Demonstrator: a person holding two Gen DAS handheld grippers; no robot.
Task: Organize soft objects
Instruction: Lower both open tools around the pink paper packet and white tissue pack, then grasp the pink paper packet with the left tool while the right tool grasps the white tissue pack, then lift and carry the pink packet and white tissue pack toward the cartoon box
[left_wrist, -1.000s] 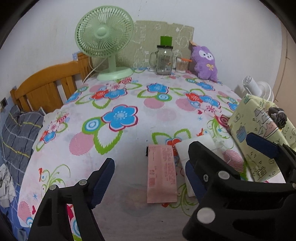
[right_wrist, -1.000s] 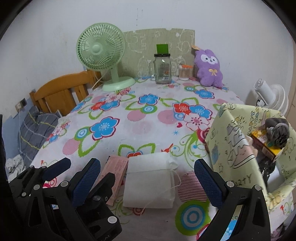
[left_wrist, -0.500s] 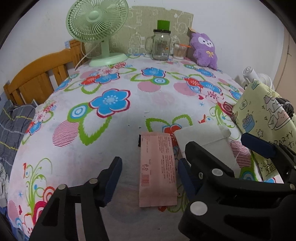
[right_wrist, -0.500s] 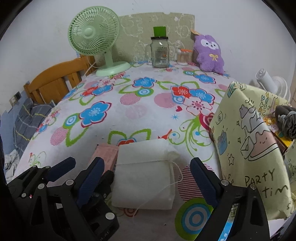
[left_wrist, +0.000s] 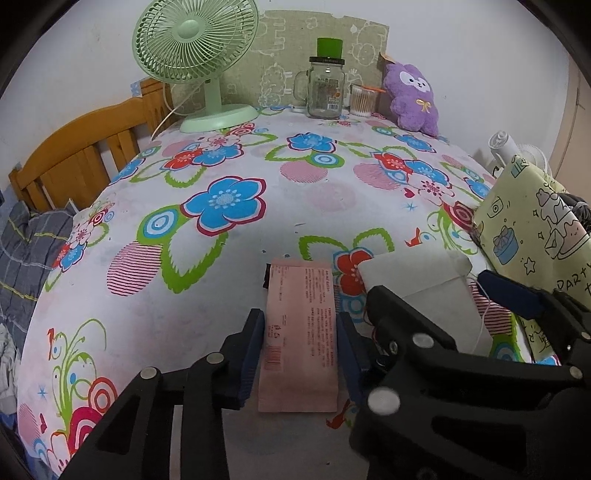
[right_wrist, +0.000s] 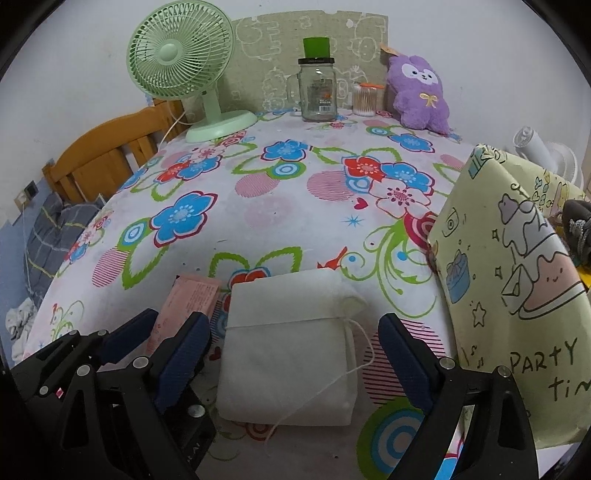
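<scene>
Partly behind left gripper, pink packet; contact unclear.

Left hand-held gripper narrowly parted, right hand-held gripper wide.

Pink packet is seen lying flat on tabletop, long axis pointing away. White pouch with loose drawstring lies flat just beside it, on its right.
</scene>
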